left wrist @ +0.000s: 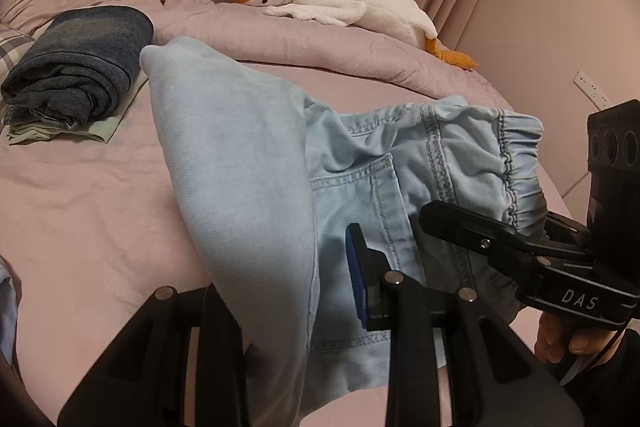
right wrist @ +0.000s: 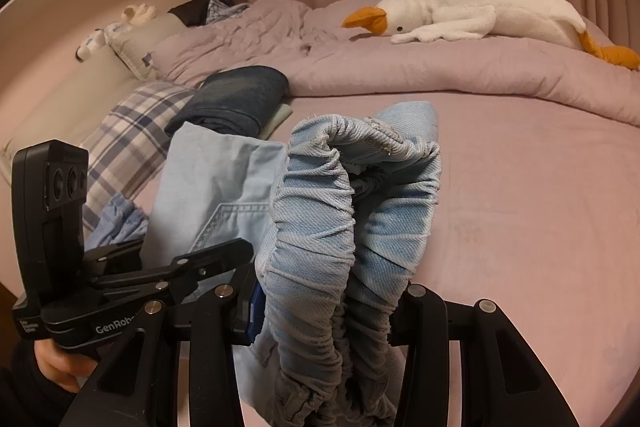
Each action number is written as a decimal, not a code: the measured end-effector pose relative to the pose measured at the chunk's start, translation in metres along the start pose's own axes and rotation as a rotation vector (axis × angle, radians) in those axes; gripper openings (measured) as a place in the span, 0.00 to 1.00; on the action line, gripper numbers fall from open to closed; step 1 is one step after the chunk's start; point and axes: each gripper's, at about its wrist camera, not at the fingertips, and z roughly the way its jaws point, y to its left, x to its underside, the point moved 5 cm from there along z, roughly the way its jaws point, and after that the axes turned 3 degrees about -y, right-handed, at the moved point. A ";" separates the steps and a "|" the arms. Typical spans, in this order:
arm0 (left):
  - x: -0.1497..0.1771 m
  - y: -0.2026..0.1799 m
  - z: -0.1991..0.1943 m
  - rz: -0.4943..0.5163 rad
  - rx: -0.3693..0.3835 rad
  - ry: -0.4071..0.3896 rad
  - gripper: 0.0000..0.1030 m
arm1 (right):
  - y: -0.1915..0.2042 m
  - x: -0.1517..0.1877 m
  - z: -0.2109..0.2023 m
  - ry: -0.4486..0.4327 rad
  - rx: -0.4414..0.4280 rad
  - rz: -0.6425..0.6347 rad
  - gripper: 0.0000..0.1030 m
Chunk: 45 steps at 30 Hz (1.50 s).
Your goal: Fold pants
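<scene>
Left wrist: light-blue pants (left wrist: pixel 248 163) held above the pink bed (left wrist: pixel 80 219), folded leg running up-left, elastic waistband right. Left gripper (left wrist: pixel 292 291) pinches the leg; right gripper (left wrist: pixel 444 223) clamps the waistband.

Right wrist: waistband bunched in right gripper (right wrist: pixel 332 303). Folded dark jeans (right wrist: pixel 240 99) left, plush goose (right wrist: pixel 472 11) behind.

White letters "DAS" stand on the black body of the right gripper (left wrist: pixel 440 223). On the left gripper (right wrist: pixel 236 251), white lettering reads "GenRob", cut off there.
</scene>
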 end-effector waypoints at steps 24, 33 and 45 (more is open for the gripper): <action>-0.003 0.009 0.019 -0.001 -0.013 0.026 0.27 | 0.001 -0.001 0.016 0.021 0.005 0.013 0.44; -0.002 0.011 0.027 -0.006 -0.018 0.042 0.27 | 0.002 0.000 0.023 0.033 0.007 0.022 0.44; -0.003 0.014 0.037 -0.012 -0.025 0.069 0.27 | 0.001 0.000 0.034 0.051 0.010 0.038 0.44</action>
